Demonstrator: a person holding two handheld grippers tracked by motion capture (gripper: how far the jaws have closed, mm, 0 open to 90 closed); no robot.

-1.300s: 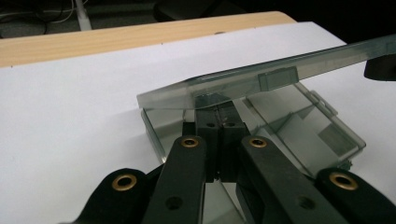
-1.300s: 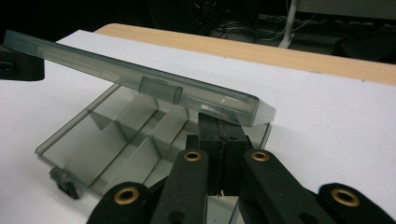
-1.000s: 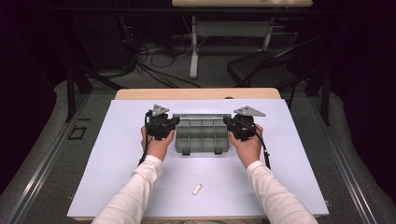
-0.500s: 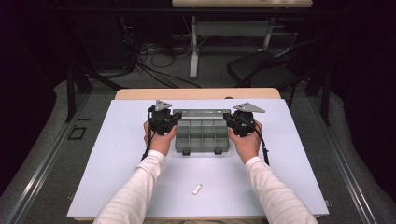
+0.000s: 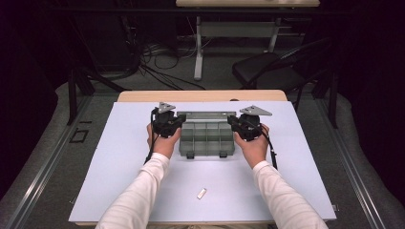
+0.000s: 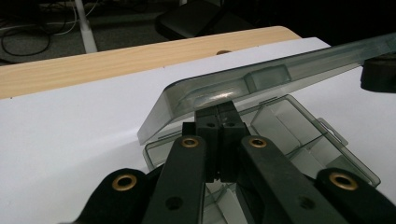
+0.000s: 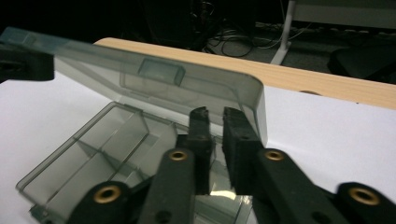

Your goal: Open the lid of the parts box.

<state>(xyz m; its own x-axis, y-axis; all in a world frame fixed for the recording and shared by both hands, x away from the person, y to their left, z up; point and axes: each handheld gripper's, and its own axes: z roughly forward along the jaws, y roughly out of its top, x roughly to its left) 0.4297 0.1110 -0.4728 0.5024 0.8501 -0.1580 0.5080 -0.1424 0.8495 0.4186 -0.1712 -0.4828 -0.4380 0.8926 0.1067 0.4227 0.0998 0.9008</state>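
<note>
White board covering a wooden table [image 5: 143,96] fills the near part of the room, with a person's two white-sleeved forearms reaching in from the near edge. Closest to that edge, a small white piece [image 5: 202,193] lies alone on the board [image 5: 119,157], well apart from everything else. Farther in, at the middle of the board, sits a grey translucent compartment box [image 5: 207,138], its long axis running side to side across the table, latches toward the person and hinge side away. Its lid [image 5: 206,115] is raised off the tray and tilts up along the far edge, opening toward the person. At the box's left end the left gripper [image 5: 173,125] has its two black jaws pressed together, tips touching beneath the lid's near left corner; no gap shows between them in the left gripper view [image 6: 218,116], and they grasp nothing. At the right end the right gripper [image 5: 236,125] has its jaws a narrow slit apart, and the lid's right corner rim appears to pass at their tips [image 7: 214,122]; whether they pinch it cannot be told. Divided empty cells show under the lid. Beyond the table, a dark folding chair [image 5: 267,67], a white desk leg [image 5: 197,47] and tangled cables [image 5: 157,52] lie on the floor.
</note>
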